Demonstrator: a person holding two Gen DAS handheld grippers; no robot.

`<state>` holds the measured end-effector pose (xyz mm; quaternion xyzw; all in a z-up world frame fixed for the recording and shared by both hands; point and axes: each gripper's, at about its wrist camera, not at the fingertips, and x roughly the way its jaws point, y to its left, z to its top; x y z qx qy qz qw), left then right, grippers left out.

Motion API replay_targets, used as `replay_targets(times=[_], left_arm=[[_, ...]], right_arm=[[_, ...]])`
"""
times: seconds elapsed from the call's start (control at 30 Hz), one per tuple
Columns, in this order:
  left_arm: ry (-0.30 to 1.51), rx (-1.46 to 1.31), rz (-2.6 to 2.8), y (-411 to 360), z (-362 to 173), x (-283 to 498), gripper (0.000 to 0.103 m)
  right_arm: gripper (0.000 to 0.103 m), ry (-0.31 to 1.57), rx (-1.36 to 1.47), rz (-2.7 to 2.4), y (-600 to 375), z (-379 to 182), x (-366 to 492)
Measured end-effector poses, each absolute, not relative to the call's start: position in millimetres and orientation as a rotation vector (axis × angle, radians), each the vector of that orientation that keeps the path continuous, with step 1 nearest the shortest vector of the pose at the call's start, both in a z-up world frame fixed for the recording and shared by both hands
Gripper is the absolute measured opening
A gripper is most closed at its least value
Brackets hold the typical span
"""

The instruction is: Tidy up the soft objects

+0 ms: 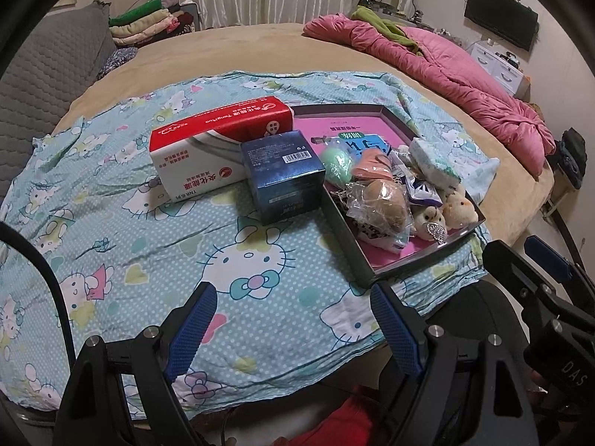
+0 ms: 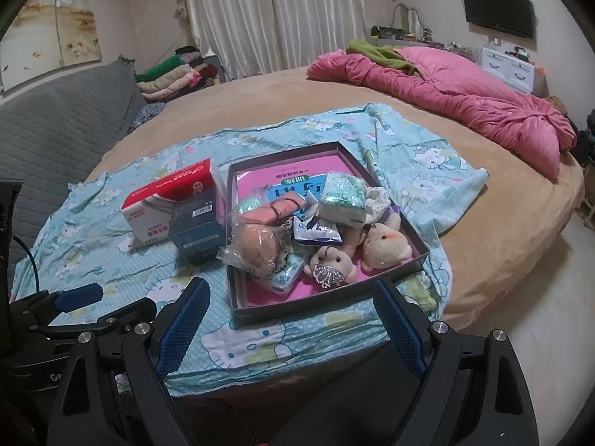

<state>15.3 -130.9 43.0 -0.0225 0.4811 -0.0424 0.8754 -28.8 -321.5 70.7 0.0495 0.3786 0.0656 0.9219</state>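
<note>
Soft objects fill the near end of a shallow dark tray with a pink floor, which lies on a cartoon-print cloth spread over the near part of the bed. Among them are a small plush bear with a glittery ornament on its front, a second plush toy beside it toward the tray's right wall, a tan ball in clear wrap, a soft green-and-white packet, a mint-green egg shape and an orange piece. Outside the tray, touching its left wall or just beside it, stands a dark blue box, with a red-and-white tissue box behind it.

The right tool hangs just short of the tray's near wall, its blue pads spread wide with nothing between them; the pile lies straight ahead and below it. The left tool is equally wide open and empty, over bare cloth near the bed's front edge, with the tray ahead and off to its right. I judge the right hand the nearer to the toys. The tray's long axis runs away from the tools toward the far side of the bed.

The items overlap, so what sits beneath the wrapped ball and the packets is hidden, and the printed sachet in the middle is hard to identify. Where the soft things are meant to go cannot be told.
</note>
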Motion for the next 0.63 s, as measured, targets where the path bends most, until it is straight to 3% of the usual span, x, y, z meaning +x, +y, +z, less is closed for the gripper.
replay_targets(times=[0.63], left_arm=[[1.017,-0.055,-0.081,-126.6,34.0,15.3,0.084]], right_arm=[[0.090,0.814,0.094,0.122,-320.0,66.2,-26.0]])
